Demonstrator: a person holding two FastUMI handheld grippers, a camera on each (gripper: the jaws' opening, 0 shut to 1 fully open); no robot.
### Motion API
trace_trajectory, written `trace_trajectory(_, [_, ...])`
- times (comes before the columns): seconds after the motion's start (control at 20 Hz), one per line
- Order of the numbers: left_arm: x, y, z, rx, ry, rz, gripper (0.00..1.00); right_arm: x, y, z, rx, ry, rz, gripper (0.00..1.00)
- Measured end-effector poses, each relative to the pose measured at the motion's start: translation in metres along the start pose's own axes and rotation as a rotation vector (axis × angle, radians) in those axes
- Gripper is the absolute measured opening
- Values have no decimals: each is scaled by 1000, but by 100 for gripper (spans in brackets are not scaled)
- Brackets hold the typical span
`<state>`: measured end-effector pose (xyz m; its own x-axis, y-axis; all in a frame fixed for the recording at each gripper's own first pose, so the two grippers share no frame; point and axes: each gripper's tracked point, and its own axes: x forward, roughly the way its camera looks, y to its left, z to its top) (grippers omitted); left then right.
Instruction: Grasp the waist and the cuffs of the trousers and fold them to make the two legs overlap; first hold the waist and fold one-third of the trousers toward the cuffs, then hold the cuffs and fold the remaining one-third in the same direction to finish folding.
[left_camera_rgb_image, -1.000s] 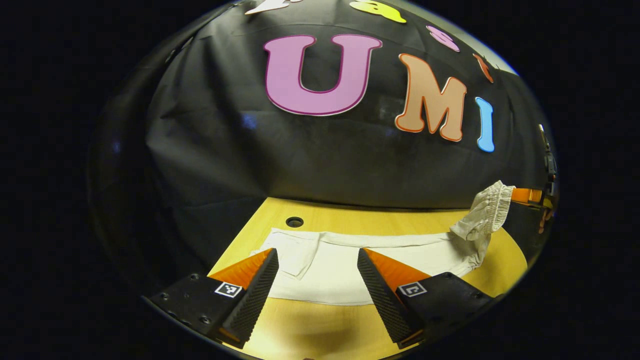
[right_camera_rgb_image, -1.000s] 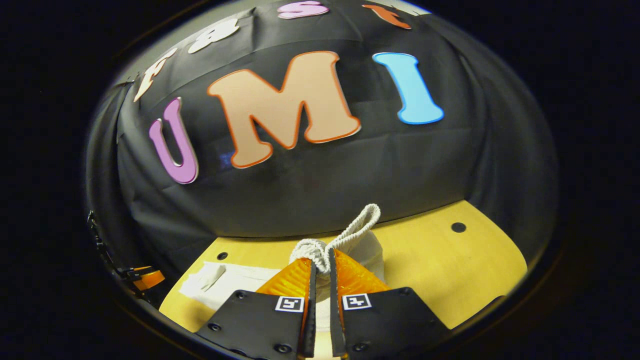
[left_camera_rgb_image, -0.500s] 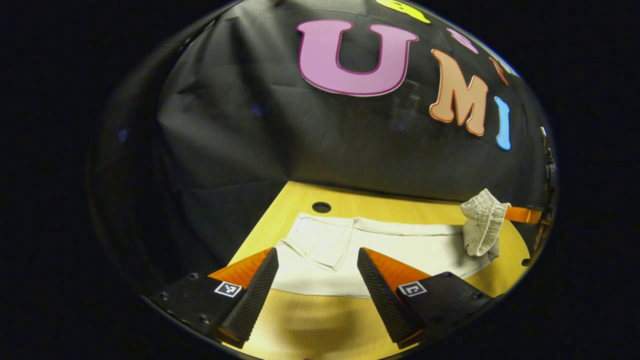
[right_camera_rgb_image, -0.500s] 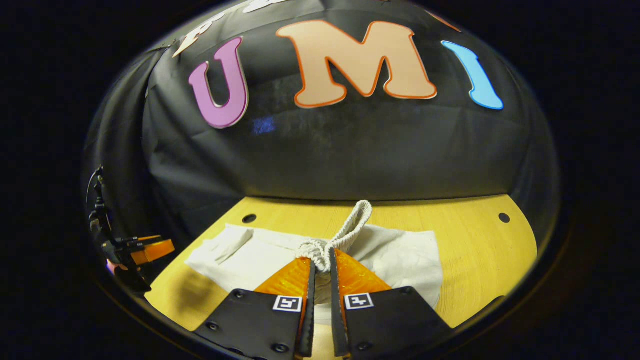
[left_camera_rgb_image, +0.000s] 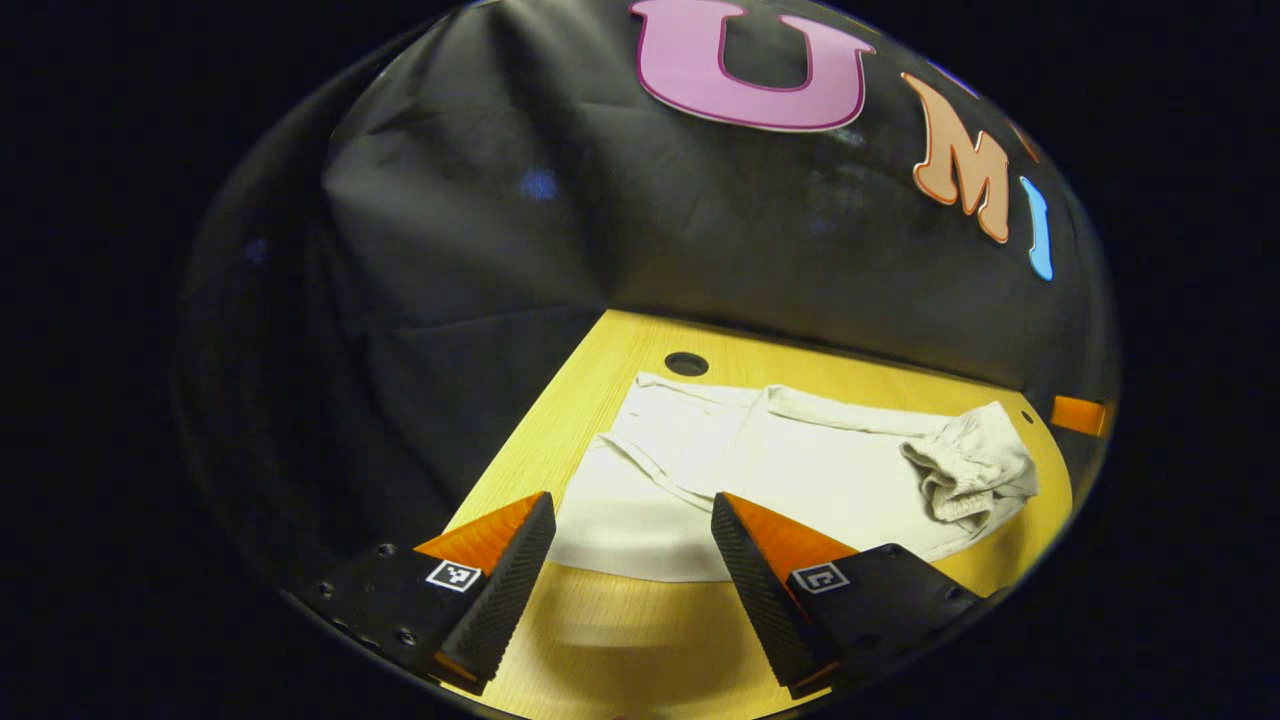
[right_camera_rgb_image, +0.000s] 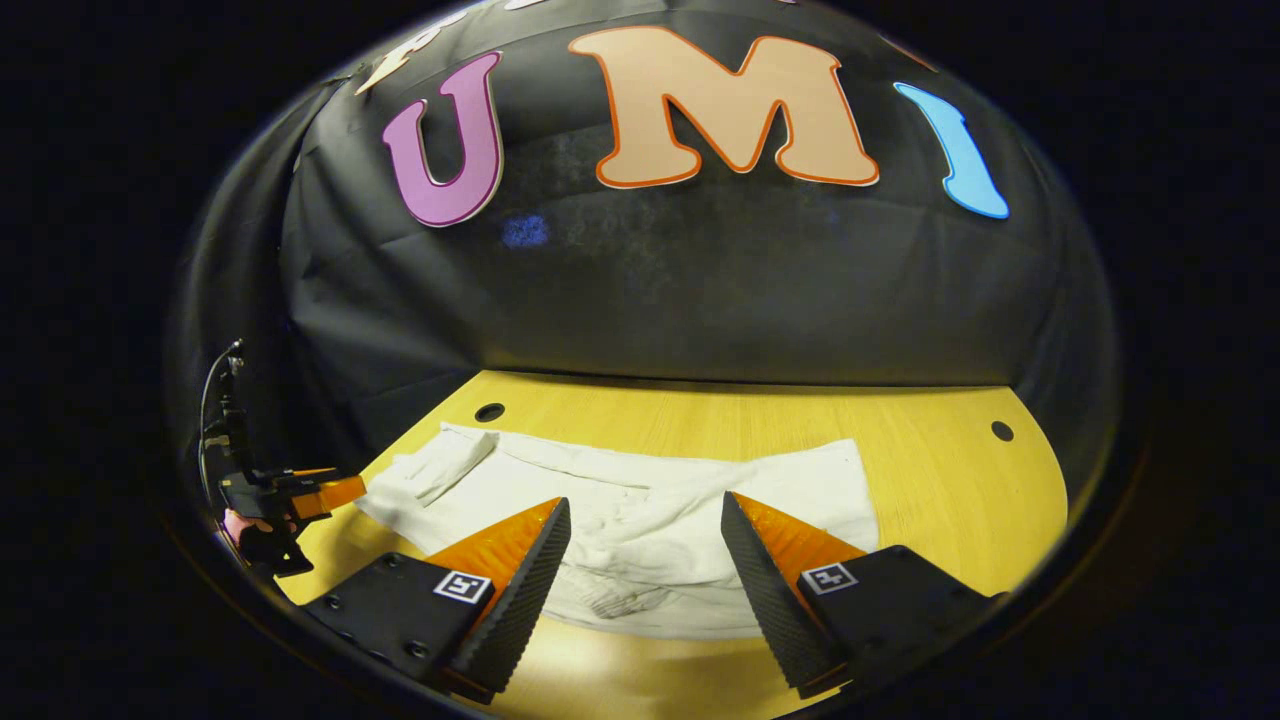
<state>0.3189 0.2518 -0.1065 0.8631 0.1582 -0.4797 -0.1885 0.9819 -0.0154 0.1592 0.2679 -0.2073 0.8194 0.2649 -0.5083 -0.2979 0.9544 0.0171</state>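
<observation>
Left gripper jaws wide apart; right gripper likewise, both empty.

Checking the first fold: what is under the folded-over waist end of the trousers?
The gathered waist lies on the trousers' own legs, which rest on the wooden table. How neatly the covered layers lie cannot be seen.

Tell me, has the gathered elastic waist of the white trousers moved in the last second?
Yes. The gathered elastic waist has dropped from up against the black cloth wall onto the trouser legs on the yellow wooden table; the right gripper has let go.
</observation>
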Motion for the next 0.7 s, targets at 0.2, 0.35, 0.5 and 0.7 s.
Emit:
trace_trajectory(0.2, [16, 6, -18, -8, 39, 14, 96, -8, -28, -9, -35, 18, -79, 92])
trace_trajectory(0.35, [29, 6, -28, -9, 61, 24, 96, -13, -40, -18, -17, 39, -106, 93])
trace_trajectory(0.5, [30, 9, -33, -3, 77, 26, 97, -19, -47, -20, -46, 48, -127, 97])
trace_trajectory(0.7, [32, 7, -39, 26, 89, 40, 96, -21, -46, -23, -23, 61, -113, 97])
